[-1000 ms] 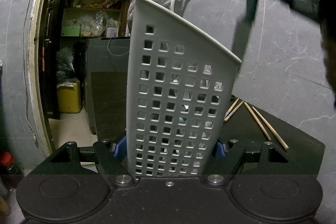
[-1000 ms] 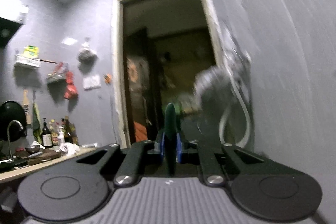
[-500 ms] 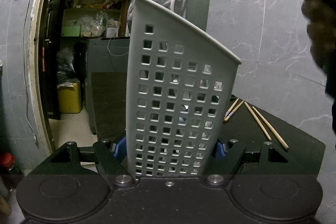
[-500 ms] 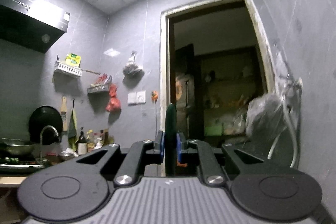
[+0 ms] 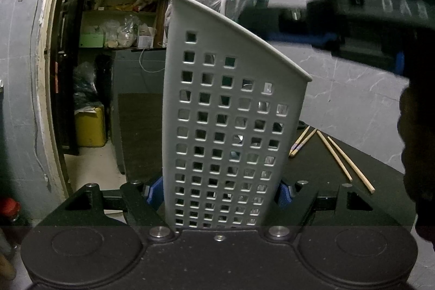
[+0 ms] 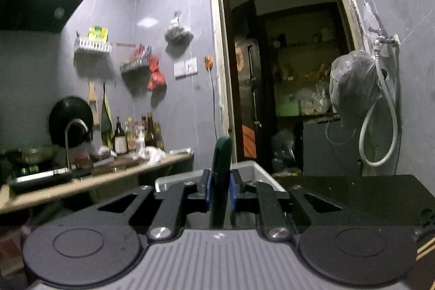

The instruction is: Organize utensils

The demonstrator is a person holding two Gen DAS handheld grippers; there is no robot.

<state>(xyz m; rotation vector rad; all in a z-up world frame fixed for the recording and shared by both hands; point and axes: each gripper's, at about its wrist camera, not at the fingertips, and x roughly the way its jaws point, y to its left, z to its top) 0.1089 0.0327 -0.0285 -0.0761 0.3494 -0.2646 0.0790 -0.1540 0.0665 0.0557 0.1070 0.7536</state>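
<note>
A: In the left wrist view, what does the left gripper (image 5: 220,192) have?

B: Its fingers are clamped on the two sides of a pale grey utensil holder (image 5: 231,110), near its base. The holder stands upright, its wall pierced with rows of square holes and its rim slanting down to the right. Behind it on the black desk (image 5: 326,175) lie four wooden chopsticks (image 5: 345,162), two of them with a purple band.

A: And the dark shape at the upper right?

B: That is the right gripper (image 5: 261,18), blurred, just above the holder's rim and pointing left.

A: What does the right wrist view show?

B: The right gripper (image 6: 219,195) has a dark green utensil handle (image 6: 220,175) standing upright between its blue fingers (image 6: 206,190). The jaws have just been opening; a thin gap shows on either side of the handle, so the pads seem not to press it. Directly below and ahead is the holder's (image 6: 261,173) pale rim, on the black desk (image 6: 367,197). What the handle belongs to is hidden.
</note>
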